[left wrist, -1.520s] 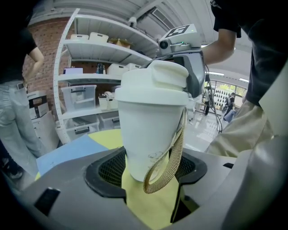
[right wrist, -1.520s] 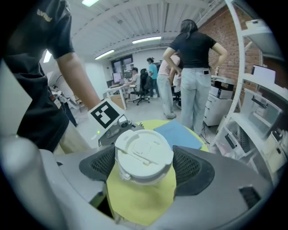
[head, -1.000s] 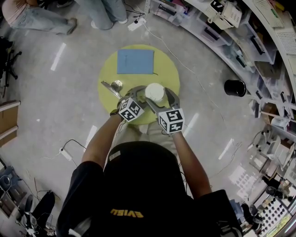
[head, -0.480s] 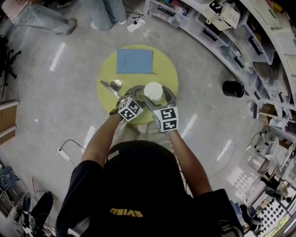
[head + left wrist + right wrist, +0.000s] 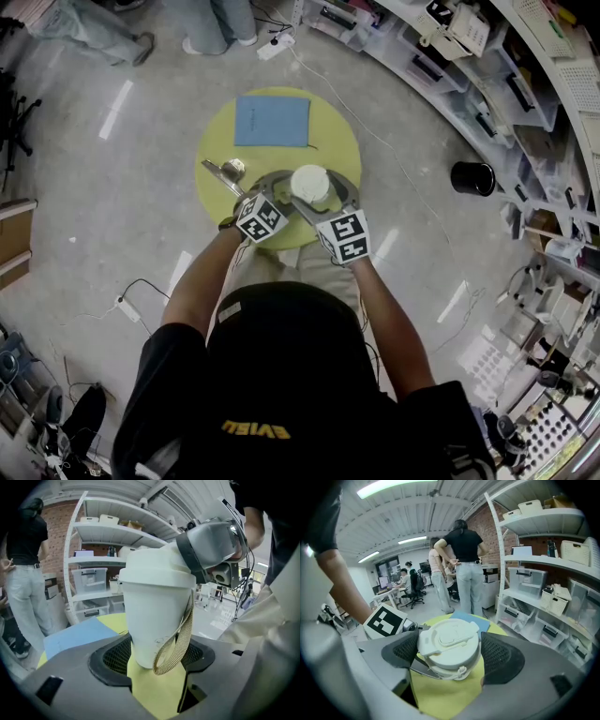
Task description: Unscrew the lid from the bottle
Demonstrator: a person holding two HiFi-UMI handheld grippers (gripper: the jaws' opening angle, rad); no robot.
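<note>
Your right hand-held gripper (image 5: 450, 658), pinching the lid (image 5: 449, 641), has rolled slightly; left hand-held gripper (image 5: 154, 658) clamps the bottle (image 5: 154, 616). Unscrewing seems begun.

Only one legible item logged: yellow lettering on the back of the black shirt (image 5: 256, 431), at the near edge of the head view. It sits upside down to me. I read it as "EVISU", with low confidence. Printed tags on the shelves (image 5: 525, 84), far right, are too small to read.
</note>
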